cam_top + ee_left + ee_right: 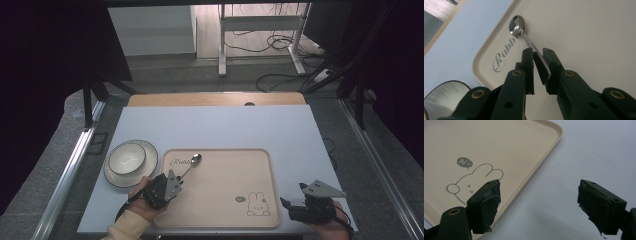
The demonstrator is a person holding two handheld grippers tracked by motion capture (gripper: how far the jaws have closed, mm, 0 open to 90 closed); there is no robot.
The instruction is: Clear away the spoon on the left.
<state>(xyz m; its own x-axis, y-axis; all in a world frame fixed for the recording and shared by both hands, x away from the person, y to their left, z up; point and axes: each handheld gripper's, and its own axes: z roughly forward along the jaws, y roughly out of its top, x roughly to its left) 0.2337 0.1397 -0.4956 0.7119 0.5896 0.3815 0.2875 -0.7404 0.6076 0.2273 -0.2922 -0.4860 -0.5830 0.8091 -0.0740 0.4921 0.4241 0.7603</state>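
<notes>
High view: beige tray (220, 210) on pale-blue table (215, 127).

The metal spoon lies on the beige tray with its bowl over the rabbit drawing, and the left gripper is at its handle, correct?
Not quite. The metal spoon does lie on the beige tray with the left gripper at its handle, but its bowl sits by the cursive lettering near the tray's far left corner. The rabbit drawing is at the near right, as the high view shows.
</notes>
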